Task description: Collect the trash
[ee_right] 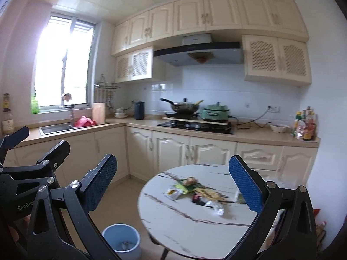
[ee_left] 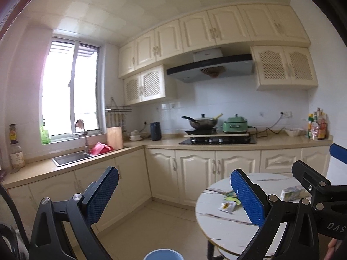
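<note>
Both grippers, left gripper (ee_left: 175,195) and right gripper (ee_right: 173,184), are showing black frames, silver screws, blue textured fingers (ee_right: 246,184), and white lettering.

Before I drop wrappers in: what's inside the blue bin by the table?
In the right wrist view, the blue bin stands open on the floor beside the round table. A few pale scraps lie at its bottom; its near wall hides the rest.

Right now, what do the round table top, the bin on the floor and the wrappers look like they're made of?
Table top: glossy white with dark veins, so marble or a marble-look slab; which one is unclear. Bin: smooth, matte pale blue, likely plastic. Wrappers: thin crinkled printed film, one clear and shiny, probably plastic or foil.
</note>
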Action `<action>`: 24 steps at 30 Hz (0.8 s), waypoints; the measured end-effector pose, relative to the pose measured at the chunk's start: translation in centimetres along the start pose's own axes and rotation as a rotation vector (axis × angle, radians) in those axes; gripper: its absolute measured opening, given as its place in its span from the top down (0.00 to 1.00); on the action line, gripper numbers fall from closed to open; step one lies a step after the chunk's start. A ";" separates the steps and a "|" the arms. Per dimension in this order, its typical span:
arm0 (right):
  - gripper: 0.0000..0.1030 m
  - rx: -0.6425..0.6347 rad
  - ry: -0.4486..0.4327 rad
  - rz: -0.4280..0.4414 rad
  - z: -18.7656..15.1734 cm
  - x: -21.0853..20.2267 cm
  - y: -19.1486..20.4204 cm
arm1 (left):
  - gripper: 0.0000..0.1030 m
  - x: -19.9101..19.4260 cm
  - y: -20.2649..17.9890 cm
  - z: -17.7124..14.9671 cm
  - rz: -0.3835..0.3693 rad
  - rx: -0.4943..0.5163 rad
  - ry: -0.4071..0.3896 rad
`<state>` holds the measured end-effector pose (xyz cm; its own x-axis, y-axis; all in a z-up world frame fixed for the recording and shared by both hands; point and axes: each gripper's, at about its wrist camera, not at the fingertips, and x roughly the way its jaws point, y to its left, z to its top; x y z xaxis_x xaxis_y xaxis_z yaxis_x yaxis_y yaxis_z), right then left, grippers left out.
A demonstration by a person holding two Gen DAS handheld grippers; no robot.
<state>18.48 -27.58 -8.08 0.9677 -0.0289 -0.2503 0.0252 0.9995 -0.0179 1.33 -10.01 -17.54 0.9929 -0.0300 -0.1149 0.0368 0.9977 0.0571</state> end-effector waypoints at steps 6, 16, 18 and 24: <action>0.00 0.048 0.031 -0.071 -1.0 1.2 -4.4 | 0.01 4.4 -2.0 1.8 -0.123 0.039 0.042; 0.00 0.146 0.191 -0.197 -5.5 7.0 -13.3 | 0.01 16.2 -3.3 1.2 -0.284 0.066 0.320; 0.00 0.164 0.236 -0.207 -6.6 8.6 -14.7 | 0.01 18.9 -3.0 0.9 -0.282 0.065 0.376; 0.00 0.184 0.402 -0.211 -10.7 14.8 -17.7 | 0.01 27.3 -3.1 1.2 -0.296 0.059 0.514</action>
<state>29.71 -45.84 -21.84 0.7641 -0.1965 -0.6144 0.2893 0.9557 0.0541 28.43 -14.00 -19.67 0.7579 -0.2588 -0.5989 0.3249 0.9458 0.0024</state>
